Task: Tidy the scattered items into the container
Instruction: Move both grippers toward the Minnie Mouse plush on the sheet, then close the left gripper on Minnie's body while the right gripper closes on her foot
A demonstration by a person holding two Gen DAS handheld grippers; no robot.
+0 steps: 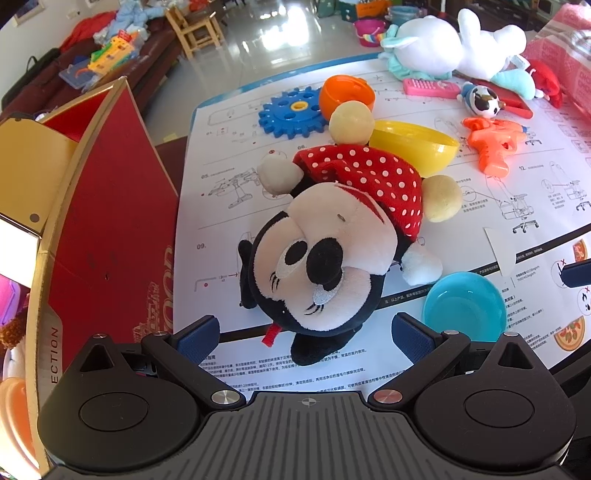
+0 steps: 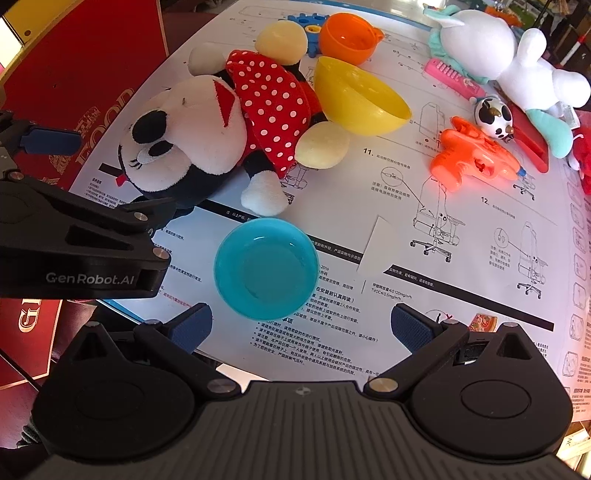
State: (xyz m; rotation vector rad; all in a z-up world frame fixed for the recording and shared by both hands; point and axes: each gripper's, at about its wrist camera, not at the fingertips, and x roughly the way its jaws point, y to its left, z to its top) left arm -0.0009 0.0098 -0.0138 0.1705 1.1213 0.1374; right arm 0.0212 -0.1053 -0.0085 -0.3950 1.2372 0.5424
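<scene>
A Minnie Mouse plush (image 1: 332, 236) in a red polka-dot dress lies on a paper instruction sheet (image 1: 369, 369); it also shows in the right wrist view (image 2: 207, 122). My left gripper (image 1: 306, 332) is open, its blue pads on either side of the plush's head, not touching. A red and gold box (image 1: 103, 206) stands open to the left. My right gripper (image 2: 301, 325) is open and empty just short of a blue bowl (image 2: 266, 267). The left gripper's body (image 2: 81, 236) shows at the left of the right wrist view.
On the sheet lie a yellow half-shell (image 2: 358, 99), an orange half-shell (image 2: 347, 35), a blue gear (image 1: 291, 112), an orange water pistol (image 2: 476, 158), a pink toy phone (image 2: 454, 77), a small cow ball (image 2: 493, 116) and a white plush (image 2: 509, 59). A sofa with toys (image 1: 107, 62) stands behind.
</scene>
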